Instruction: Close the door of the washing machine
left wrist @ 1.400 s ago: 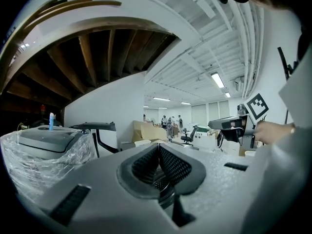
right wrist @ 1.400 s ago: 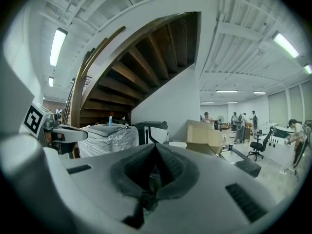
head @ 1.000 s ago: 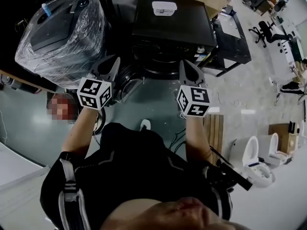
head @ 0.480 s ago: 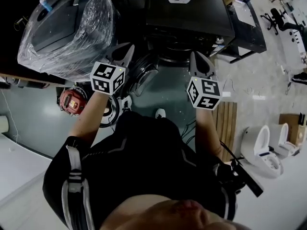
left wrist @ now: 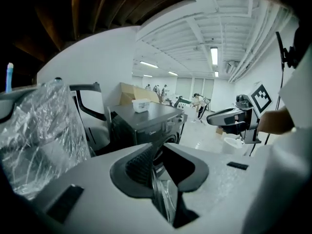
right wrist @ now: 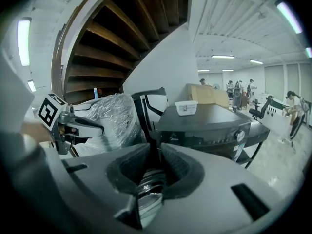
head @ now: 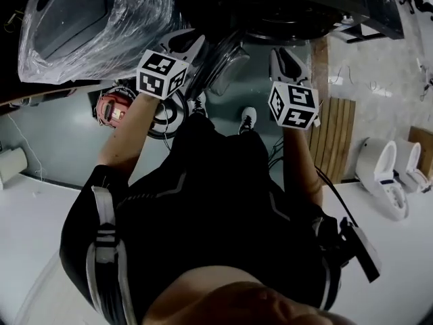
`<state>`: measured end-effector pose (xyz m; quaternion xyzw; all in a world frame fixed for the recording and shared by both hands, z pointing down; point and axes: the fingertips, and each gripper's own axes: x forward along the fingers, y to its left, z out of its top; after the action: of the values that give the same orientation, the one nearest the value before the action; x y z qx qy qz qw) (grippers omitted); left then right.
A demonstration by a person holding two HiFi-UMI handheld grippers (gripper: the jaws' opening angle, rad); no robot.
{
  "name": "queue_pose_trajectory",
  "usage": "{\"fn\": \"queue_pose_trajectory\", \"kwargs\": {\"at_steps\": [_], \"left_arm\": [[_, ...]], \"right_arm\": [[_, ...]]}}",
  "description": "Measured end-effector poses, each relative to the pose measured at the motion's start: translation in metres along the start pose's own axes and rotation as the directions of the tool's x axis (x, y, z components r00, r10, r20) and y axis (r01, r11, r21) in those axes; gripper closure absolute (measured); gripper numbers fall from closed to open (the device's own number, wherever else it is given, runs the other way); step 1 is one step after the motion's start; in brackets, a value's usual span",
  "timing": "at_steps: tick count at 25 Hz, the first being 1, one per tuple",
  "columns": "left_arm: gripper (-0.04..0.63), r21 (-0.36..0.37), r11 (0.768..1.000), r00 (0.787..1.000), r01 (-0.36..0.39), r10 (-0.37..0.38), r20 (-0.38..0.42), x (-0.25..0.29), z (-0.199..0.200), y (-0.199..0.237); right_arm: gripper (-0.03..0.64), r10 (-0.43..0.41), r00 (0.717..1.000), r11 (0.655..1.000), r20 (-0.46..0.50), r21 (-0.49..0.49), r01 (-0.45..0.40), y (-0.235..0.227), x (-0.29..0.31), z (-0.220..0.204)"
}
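We stretched our left arm [head: 128, 134] and right arm [head: 298, 161] forward and down. The left gripper [head: 188, 42] and the right gripper [head: 287, 58] had just been opening; their jaws stood a little apart with nothing between them. Past them the round door [head: 229, 63] hung open on the black washing machine [head: 304, 2].

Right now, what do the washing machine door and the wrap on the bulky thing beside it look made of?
Washing machine door: a clear, see-through bowl, probably glass, set in a shiny ring that glints like chrome; whether the ring is metal or plated plastic is not certain. Wrap: thin clear plastic film, crinkled all over, with bright highlights.
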<state>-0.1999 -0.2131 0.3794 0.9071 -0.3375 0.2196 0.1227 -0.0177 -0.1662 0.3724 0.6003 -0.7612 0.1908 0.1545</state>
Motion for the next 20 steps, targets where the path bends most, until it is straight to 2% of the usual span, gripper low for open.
{"fn": "queue_pose_trajectory", "kwargs": {"at_steps": [6,10,16,20], "left_arm": [[0.507,0.005,0.995,0.983,0.101,-0.099,-0.154,0.031,-0.061,0.004],[0.497,0.022,0.989,0.967,0.145,-0.137,-0.215,0.051,-0.095,0.007],[0.480,0.008,0.973,0.919,0.231,-0.215,-0.331,0.076,-0.148,0.004],[0.468,0.023,0.963,0.888,0.268,-0.238,-0.393,0.089,-0.174,0.005]], "right_arm": [[0.518,0.035,0.994,0.996,-0.106,0.082,-0.027,0.041,0.035,-0.063],[0.506,0.046,0.987,0.988,-0.156,0.156,-0.022,0.062,0.053,-0.105],[0.472,0.090,0.962,0.958,-0.258,0.286,-0.013,0.105,0.078,-0.176],[0.459,0.114,0.943,0.954,-0.312,0.299,-0.016,0.140,0.094,-0.214]]}}
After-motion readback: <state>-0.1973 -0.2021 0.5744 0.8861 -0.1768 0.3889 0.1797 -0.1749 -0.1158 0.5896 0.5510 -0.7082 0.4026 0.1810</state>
